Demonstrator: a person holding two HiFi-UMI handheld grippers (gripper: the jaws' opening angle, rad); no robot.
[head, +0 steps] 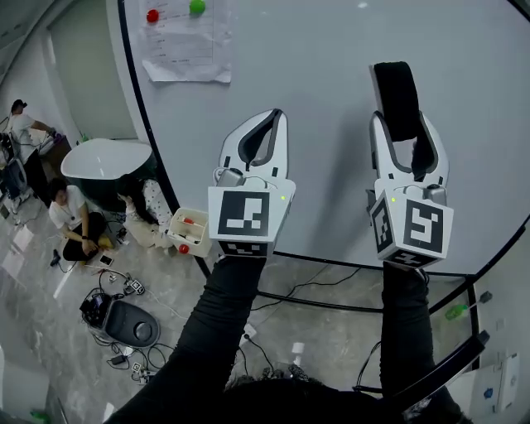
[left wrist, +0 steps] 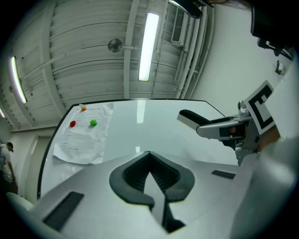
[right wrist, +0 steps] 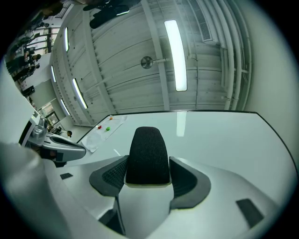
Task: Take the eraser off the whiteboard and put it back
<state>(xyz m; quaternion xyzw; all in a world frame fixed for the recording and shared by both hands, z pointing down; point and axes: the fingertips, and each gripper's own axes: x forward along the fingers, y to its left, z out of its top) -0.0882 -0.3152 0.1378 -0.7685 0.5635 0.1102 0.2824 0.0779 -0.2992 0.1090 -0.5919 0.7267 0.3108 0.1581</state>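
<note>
Step in hand: the eraser (head: 396, 93) is off the whiteboard (head: 331, 58) and carried. The right hand-held gripper (head: 402, 124) grips it across its width. In the right gripper view both pads press its sides, with the black felt body (right wrist: 148, 153) standing up past the jaw tips. The left gripper view shows it (left wrist: 188, 115) hanging just clear of the board face, not touching.

The left hand-held gripper (head: 275, 122) has its jaws closed together with nothing in them. It sits just beside the right one and looks idle.

Next move, as I judge it: the put-back.
- Bring the eraser flat against the board so a broad face meets it.
- Open the jaws only once it sits there (I cannot tell which face clings, so watch for slip on release).

Room and edges:
- Bare white board lies all around and above the eraser, giving plenty of free surface.
- The board's black rim (head: 348, 263) curves along below both grippers, so keep the placement up from it.
- A paper sheet (head: 186, 45) with a red magnet (head: 152, 15) and a green magnet (head: 197, 7) occupies the upper left, well apart from the eraser.
- People sit on the floor (head: 199, 290) low at the left, clear of the working area.
</note>
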